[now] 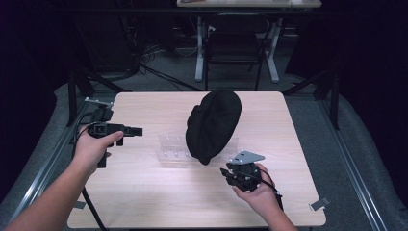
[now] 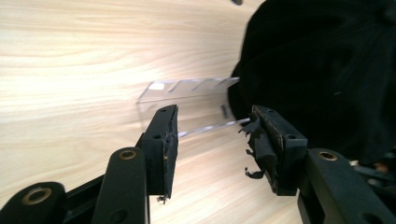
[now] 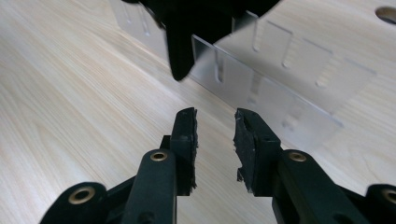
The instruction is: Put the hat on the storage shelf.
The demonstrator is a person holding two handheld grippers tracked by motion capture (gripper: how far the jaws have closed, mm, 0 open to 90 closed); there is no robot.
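Left gripper view, left gripper (image 2: 212, 144) wide open, empty

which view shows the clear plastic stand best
The right gripper view: the clear slotted stand is close and its slots show plainly. In the high view it is small and faint under the black hat. The left gripper view shows one end, the rest behind the hat.

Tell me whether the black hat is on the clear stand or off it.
On it. The black hat drapes over the clear stand, covering its right end. Both grippers are clear of it, fingers open with nothing between them.
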